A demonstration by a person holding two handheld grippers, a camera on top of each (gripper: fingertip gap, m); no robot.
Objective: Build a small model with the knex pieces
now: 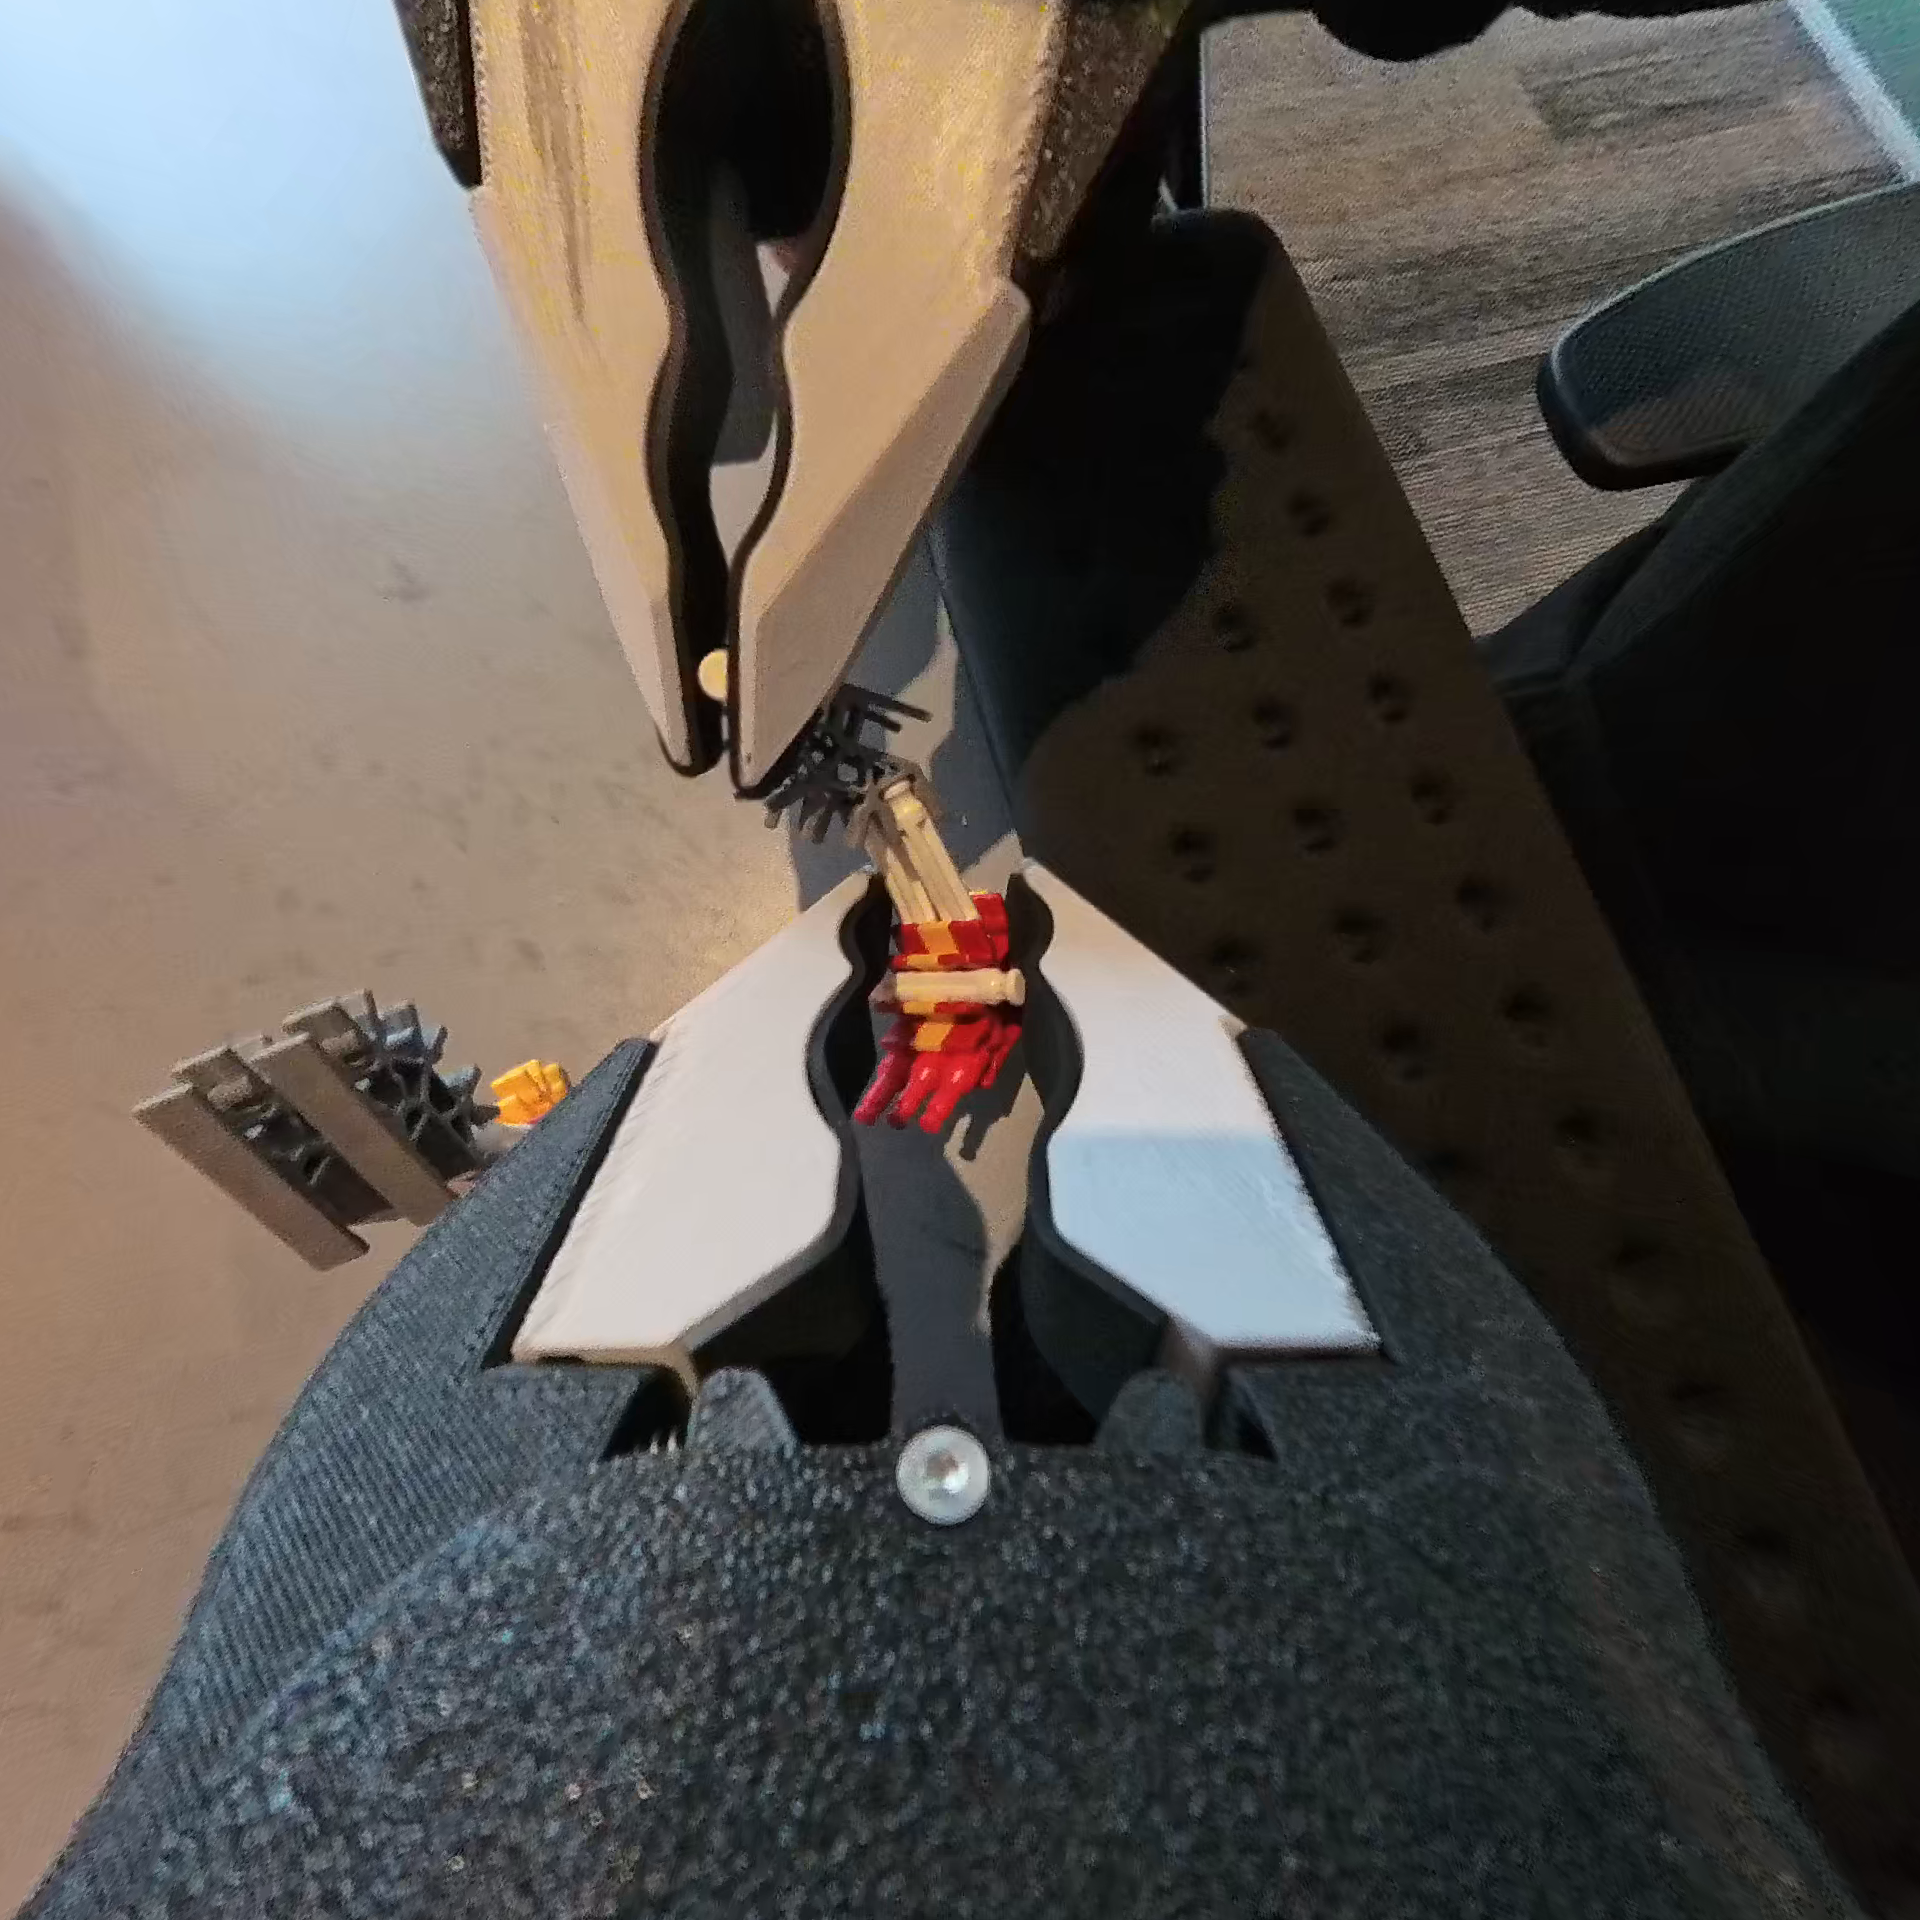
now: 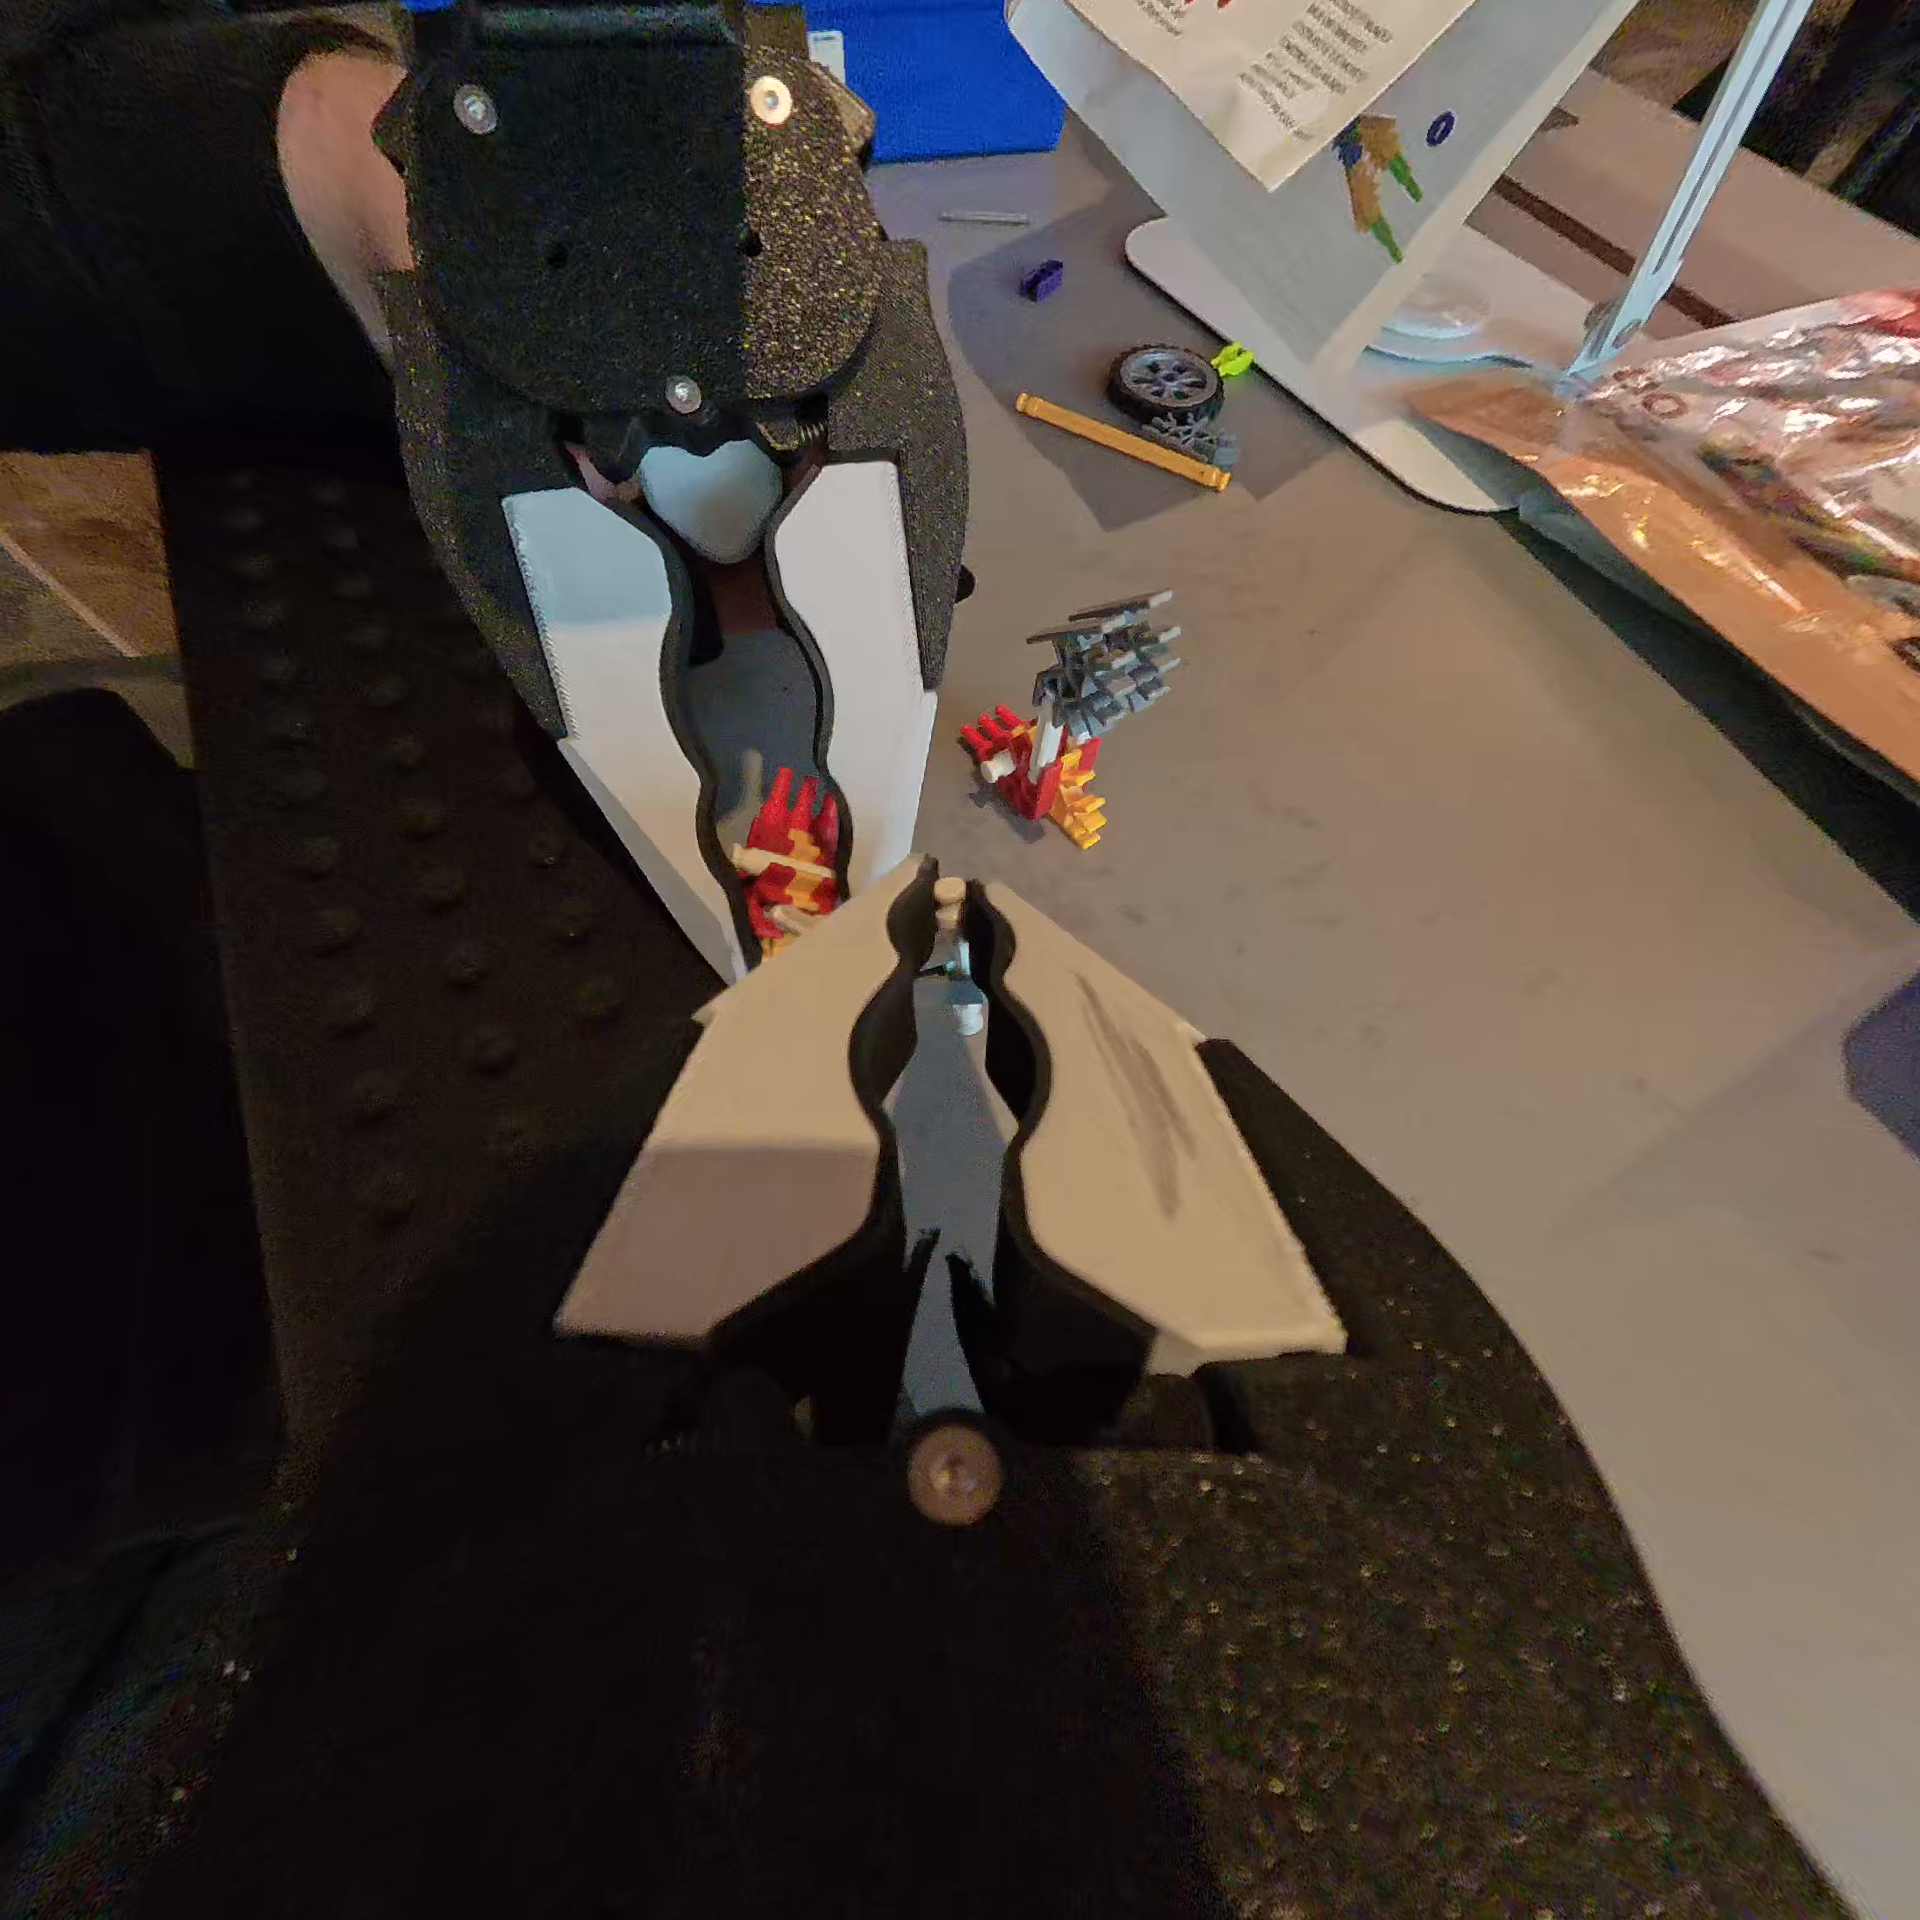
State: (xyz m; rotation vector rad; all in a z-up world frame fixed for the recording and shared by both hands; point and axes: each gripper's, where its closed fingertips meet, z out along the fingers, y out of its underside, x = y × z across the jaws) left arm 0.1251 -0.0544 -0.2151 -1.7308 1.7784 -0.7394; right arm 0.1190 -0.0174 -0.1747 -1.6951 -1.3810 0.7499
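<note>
My left gripper (image 1: 945,883) is shut on a small assembly of red, orange and tan snap-together rods and connectors (image 1: 951,987). A tan rod and black connectors (image 1: 842,758) stick out beyond its tips. My right gripper (image 2: 948,883) is shut on a short pale rod (image 2: 951,902). In the left wrist view the right gripper (image 1: 722,769) comes in from above, and its tips are next to the black connectors. In the right wrist view the left gripper (image 2: 810,914) faces me with the red assembly (image 2: 790,847) between its fingers, just off my tips.
A second red, orange and grey assembly (image 2: 1060,727) lies on the grey table (image 2: 1455,935); it also shows in the left wrist view (image 1: 301,1132). A wheel (image 2: 1164,382), a yellow rod (image 2: 1122,442), a purple piece (image 2: 1039,278), a white sheet stand (image 2: 1299,239) and a plastic bag (image 2: 1745,468) lie farther back. A black dimpled surface (image 2: 364,831) is at the left. It is some 25 centimeters from my right tips to the wheel (image 2: 1164,382).
</note>
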